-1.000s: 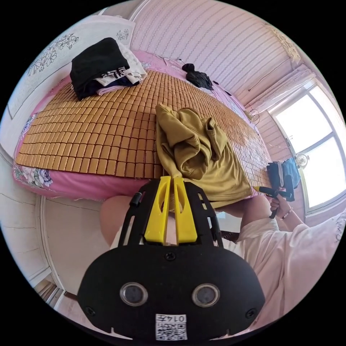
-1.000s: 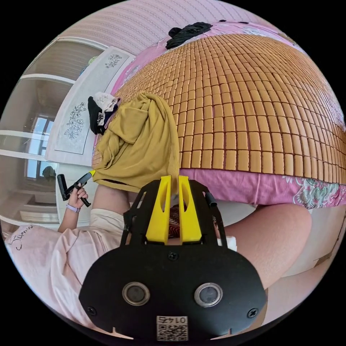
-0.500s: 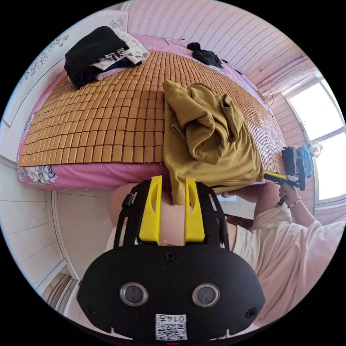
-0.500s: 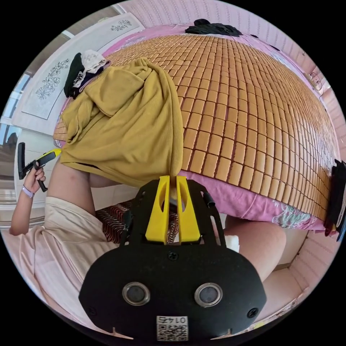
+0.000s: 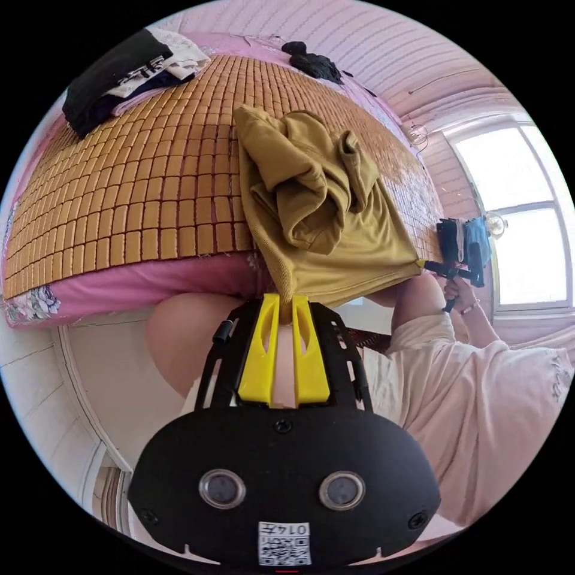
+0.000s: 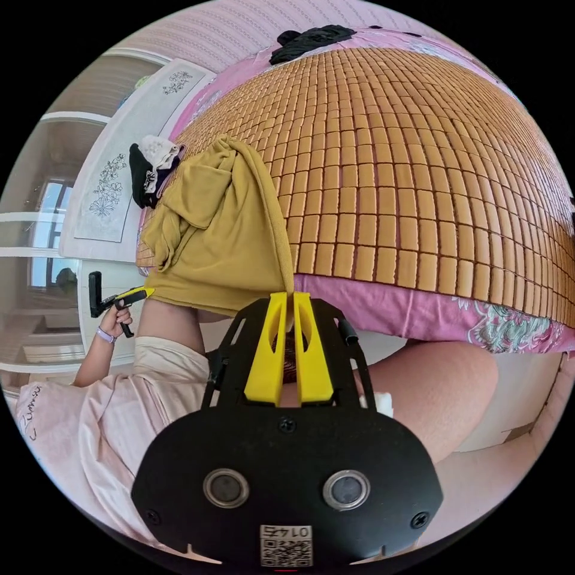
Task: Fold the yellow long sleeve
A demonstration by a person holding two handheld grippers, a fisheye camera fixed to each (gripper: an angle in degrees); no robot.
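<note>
The mustard-yellow long sleeve point(image 5: 311, 203) lies bunched on the bamboo mat point(image 5: 138, 191), its hem hanging over the bed's near edge. My left gripper point(image 5: 286, 298) is shut on one bottom corner of the garment. At the other bottom corner, my right gripper point(image 6: 288, 295) is shut on the yellow long sleeve point(image 6: 221, 233). In the left gripper view the right gripper point(image 5: 432, 265) shows at the far corner; in the right gripper view the left gripper point(image 6: 135, 294) shows likewise. Sleeves and upper part are heaped in folds on top.
A stack of folded dark and white clothes point(image 5: 120, 66) sits at the mat's far corner, and a black garment point(image 5: 311, 60) lies farther back. A pink floral sheet point(image 6: 419, 311) edges the bed. The person's legs point(image 6: 431, 389) and pale shirt point(image 5: 479, 389) are close below. A window point(image 5: 527, 209) is at right.
Half a second ago the left jaws stood apart beside the hem; now they are shut on the corner. Both cameras shifted, and the garment's hem is drawn tauter between the grippers.
</note>
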